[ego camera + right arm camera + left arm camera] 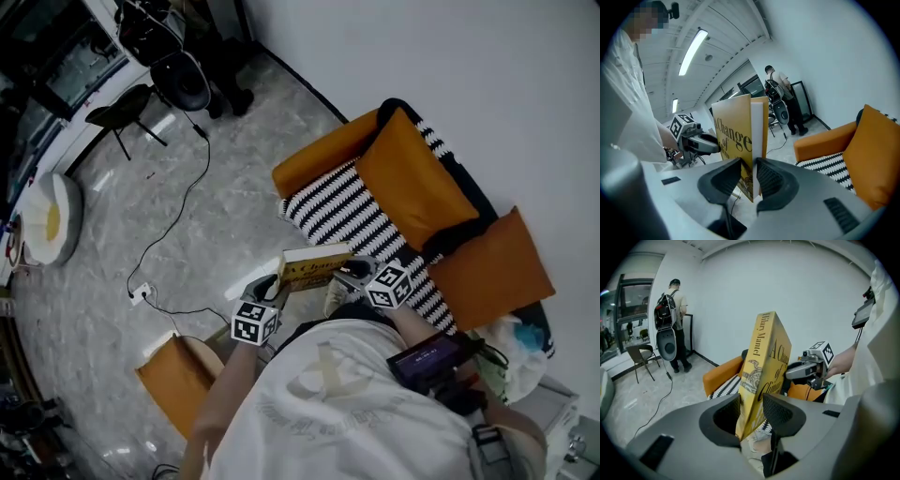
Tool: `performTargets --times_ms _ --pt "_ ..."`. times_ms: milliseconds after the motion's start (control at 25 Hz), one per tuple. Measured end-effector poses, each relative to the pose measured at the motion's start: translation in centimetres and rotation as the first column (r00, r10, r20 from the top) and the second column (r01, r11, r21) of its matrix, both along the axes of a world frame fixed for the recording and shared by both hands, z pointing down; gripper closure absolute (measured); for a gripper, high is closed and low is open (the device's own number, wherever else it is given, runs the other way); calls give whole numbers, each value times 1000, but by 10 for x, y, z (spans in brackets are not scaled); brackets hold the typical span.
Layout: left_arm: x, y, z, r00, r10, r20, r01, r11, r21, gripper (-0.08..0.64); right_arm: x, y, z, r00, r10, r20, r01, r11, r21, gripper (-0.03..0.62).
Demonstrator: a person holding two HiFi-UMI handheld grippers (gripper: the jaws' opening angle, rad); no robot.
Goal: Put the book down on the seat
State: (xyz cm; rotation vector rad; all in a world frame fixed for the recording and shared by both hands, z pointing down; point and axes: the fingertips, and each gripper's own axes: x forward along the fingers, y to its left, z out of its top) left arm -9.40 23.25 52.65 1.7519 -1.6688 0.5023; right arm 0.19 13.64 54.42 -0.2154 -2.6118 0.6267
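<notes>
Nearest the lens, the person's white shirt (347,394) fills the bottom of the head view, and both arms reach out from it toward the chair. Between them rides the book (314,266), a thick yellow hardback held lengthwise with one tool at each end.

The left gripper (751,411) has its jaws closed against both covers at a lower corner by the spine. The right gripper (749,176) pinches across the full thickness at the opposite end, with the white page block showing between the two covers.

That two-ended hold makes sense. The book looks bulky, and a single pinch at one corner would likely let it swing or flop open. Clamping across the covers keeps it shut, and a tool at each end keeps it level.

As for position, the book hangs in the air just off the front edge of the striped seat (342,211), not over it and not touching it. One orange cushion (412,183) leans along the back edge and another (492,267) sits at the far side edge. That leaves the bare stripes near the front edge as the obvious landing patch.

This reads as the carry-in stage, with the set-down not yet begun. The next move probably calls for carrying the book forward over that front edge, lowering it flat, and spreading both sets of jaws only once the stripes bear its weight.
</notes>
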Motion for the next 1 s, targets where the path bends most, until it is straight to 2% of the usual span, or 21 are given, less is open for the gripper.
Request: performTargets --times_ms 200,520,1000 --pt "-5 -42 4 998 52 21 -51 998 -43 400 -2 -37 9 999 44 -5 -44 998 -34 477" --pt "-7 -92 14 996 91 25 -88 990 -113 400 -2 -85 18 996 85 4 -84 994 -76 477" --pt "9 -152 28 988 152 30 -144 972 -185 400 18 -139 24 985 171 24 -168 981 -99 479"
